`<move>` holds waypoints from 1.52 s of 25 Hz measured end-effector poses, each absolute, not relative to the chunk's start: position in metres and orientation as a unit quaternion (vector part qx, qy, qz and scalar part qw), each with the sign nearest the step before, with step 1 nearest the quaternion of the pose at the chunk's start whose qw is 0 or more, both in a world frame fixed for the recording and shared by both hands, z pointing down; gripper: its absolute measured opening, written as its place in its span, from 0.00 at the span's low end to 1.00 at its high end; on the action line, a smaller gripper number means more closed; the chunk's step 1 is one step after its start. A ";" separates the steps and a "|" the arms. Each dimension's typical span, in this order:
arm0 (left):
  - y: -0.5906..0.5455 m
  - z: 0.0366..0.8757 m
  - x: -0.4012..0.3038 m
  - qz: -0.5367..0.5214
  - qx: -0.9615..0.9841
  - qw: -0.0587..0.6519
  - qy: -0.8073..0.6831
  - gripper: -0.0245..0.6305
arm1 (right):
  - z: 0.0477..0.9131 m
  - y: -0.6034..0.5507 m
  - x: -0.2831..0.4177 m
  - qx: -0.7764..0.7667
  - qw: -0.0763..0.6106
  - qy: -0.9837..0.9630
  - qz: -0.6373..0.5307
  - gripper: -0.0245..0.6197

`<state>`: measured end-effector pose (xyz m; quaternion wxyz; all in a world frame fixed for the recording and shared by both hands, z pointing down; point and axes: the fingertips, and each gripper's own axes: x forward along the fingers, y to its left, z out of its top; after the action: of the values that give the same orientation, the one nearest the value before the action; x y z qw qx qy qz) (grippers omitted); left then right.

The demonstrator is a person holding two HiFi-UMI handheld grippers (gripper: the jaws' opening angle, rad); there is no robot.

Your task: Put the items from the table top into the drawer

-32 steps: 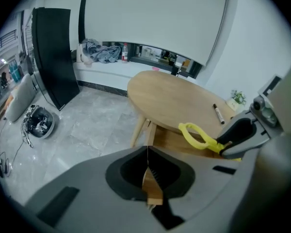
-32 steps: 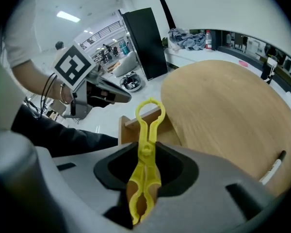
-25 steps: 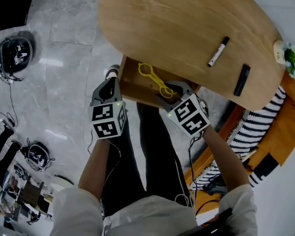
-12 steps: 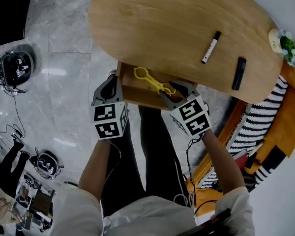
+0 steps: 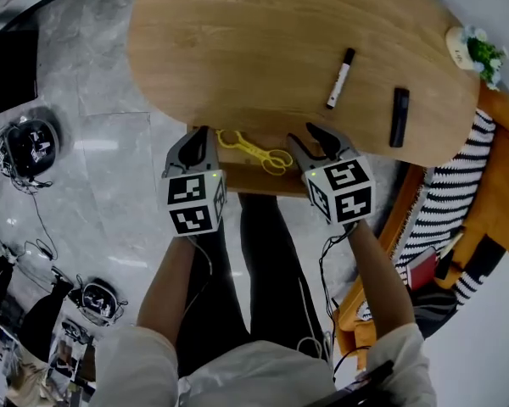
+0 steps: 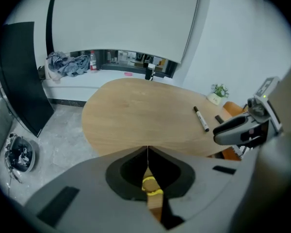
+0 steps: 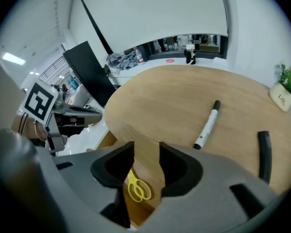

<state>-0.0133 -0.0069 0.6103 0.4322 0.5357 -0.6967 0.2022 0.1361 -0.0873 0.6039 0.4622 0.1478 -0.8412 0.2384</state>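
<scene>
Yellow scissors (image 5: 253, 149) lie in the open wooden drawer (image 5: 253, 180) under the table's near edge; they also show in the right gripper view (image 7: 136, 188). On the oval wooden table (image 5: 263, 41) lie a black-and-white marker (image 5: 339, 66) and a black bar (image 5: 399, 117). My left gripper (image 5: 197, 136) hangs at the drawer's left end, jaws shut with nothing in them (image 6: 147, 152). My right gripper (image 5: 312, 139) is just right of the scissors, open and empty (image 7: 146, 153); its jaws have just closed a little with nothing between them.
A small potted plant (image 5: 477, 51) stands at the table's far right end. An orange seat with a striped cloth (image 5: 458, 202) is to the right. Headsets and cables (image 5: 25, 147) lie on the grey floor at left. The person's legs are below the drawer.
The right gripper has come off the scissors' handles, rolled and shifted right toward the table's edge. The scissors stay in the drawer. The left gripper shifted slightly along the drawer's left end.
</scene>
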 end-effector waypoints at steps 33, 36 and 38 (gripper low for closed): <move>-0.148 0.637 0.006 0.222 0.577 0.414 -0.668 0.05 | 0.656 -0.245 0.172 0.358 0.447 -0.758 0.312 0.26; -0.148 0.637 0.005 0.223 0.575 0.415 -0.669 0.05 | 0.657 -0.248 0.176 0.374 0.458 -0.749 0.301 0.18; -0.145 0.638 0.005 0.223 0.573 0.416 -0.669 0.05 | 0.657 -0.249 0.177 0.377 0.457 -0.747 0.302 0.17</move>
<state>0.0053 -0.1449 0.6377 0.4164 0.5733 -0.6693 0.2234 0.1770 -0.2490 0.6571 0.4567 0.3773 -0.7471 0.3015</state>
